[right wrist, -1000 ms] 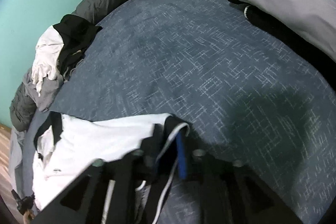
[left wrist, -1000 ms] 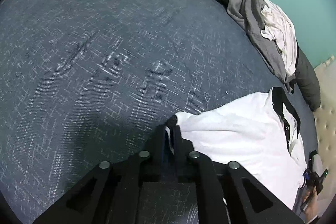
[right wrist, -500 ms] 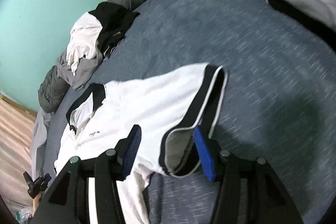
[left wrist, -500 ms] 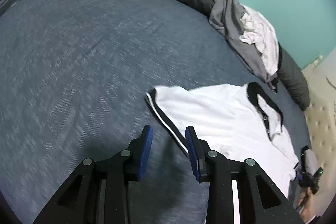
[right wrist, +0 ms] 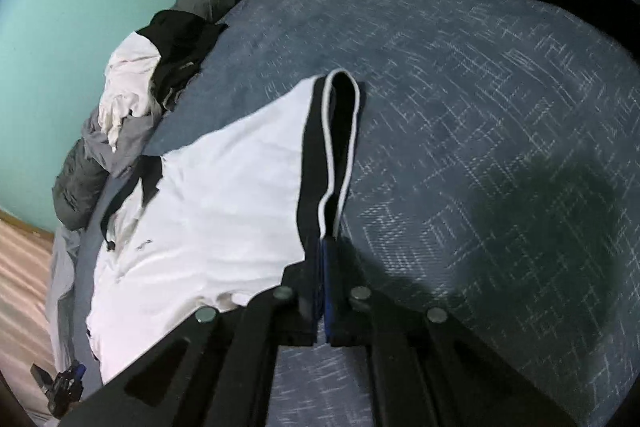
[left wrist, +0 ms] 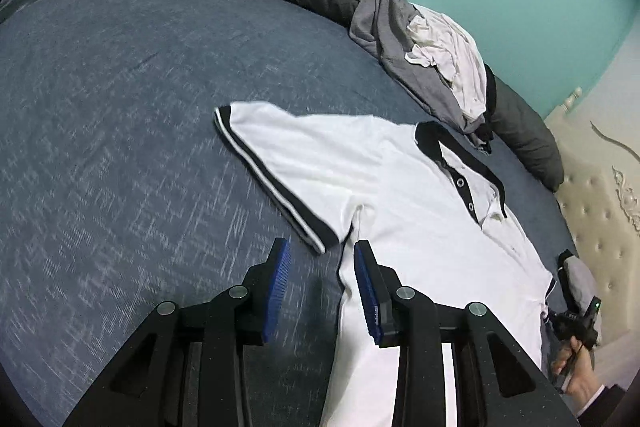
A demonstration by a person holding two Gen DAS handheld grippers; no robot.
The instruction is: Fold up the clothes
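Left gripper [left wrist: 320, 263] is spread wide, hovering just off the polo [left wrist: 400, 195] near its armpit seam, pinching nothing. Right gripper [right wrist: 322, 267] is pressed together on the black cuff of the polo's other sleeve [right wrist: 340, 131]. Polo lies face up on the blue bed [left wrist: 120, 107], collar toward the clothes pile [left wrist: 432, 51] by the teal wall.
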